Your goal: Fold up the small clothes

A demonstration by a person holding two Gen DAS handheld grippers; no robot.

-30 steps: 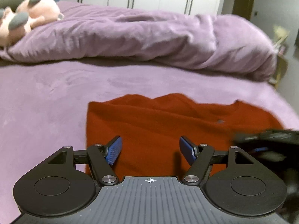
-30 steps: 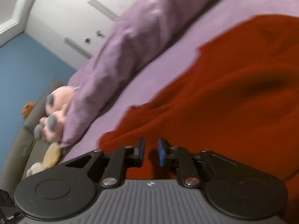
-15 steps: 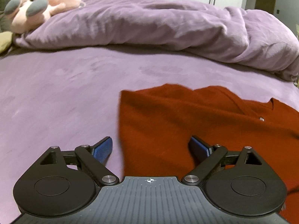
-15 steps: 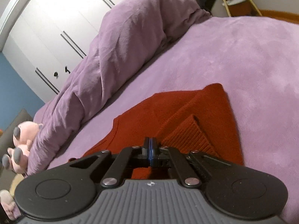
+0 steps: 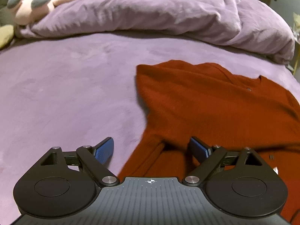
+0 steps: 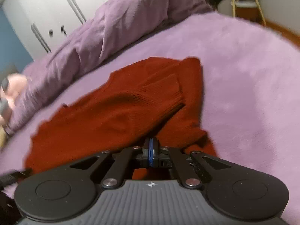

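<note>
A small rust-red knit sweater (image 5: 206,103) lies on the purple bed cover (image 5: 65,93). In the left wrist view its left sleeve runs down toward me, its ribbed cuff between the blue pads. My left gripper (image 5: 151,148) is open wide over that cuff, holding nothing. In the right wrist view the sweater (image 6: 112,112) has a ribbed sleeve folded over its body. My right gripper (image 6: 151,146) has its blue pads pressed together at the sweater's near edge; whether cloth is pinched between them does not show.
A bunched purple duvet (image 5: 168,13) lies across the back of the bed. A pink plush toy (image 5: 37,0) sits at the far left. White wardrobe doors (image 6: 46,18) stand behind. The bed's right edge (image 6: 271,28) drops to a wooden floor.
My left gripper has moved left and opened wider, now over the sleeve cuff. My right gripper closed fully and swung over the sweater's right side, where a sleeve now lies folded.
</note>
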